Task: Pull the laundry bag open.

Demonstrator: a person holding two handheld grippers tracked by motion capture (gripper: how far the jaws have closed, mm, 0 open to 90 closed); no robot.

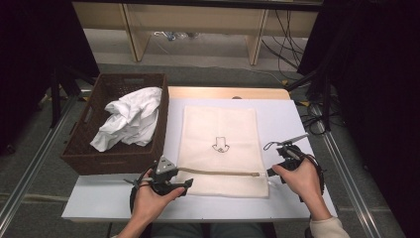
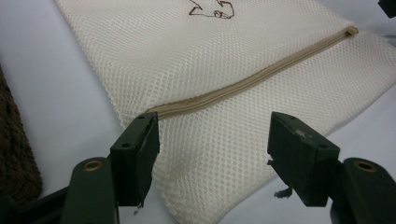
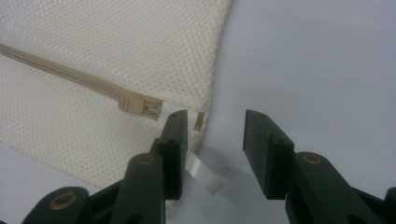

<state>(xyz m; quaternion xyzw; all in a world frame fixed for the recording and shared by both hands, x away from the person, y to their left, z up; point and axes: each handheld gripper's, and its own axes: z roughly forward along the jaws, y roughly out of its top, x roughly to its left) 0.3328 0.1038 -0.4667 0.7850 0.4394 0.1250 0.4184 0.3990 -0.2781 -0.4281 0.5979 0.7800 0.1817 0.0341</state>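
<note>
A cream mesh bag (image 1: 220, 148) with a small dark drawing lies flat on the white table (image 1: 287, 119). A tan zipper (image 1: 218, 173) runs across it near the front edge. My left gripper (image 1: 187, 182) is at the bag's near left corner. In the left gripper view its jaws stand open (image 2: 215, 135) over the mesh (image 2: 210, 70), with the zipper's end (image 2: 154, 112) by one jaw. My right gripper (image 1: 271, 173) is at the near right corner. It is open (image 3: 215, 126) beside the zipper slider (image 3: 140, 106), and a white ribbon tab (image 3: 203, 175) lies by its left jaw.
A brown woven basket (image 1: 114, 163) stands at the table's left edge with crumpled white cloth (image 1: 130, 121) in it. Beyond the table are wooden frame legs (image 1: 133, 34) and cables on the floor. Bare table surrounds the bag on the right and front.
</note>
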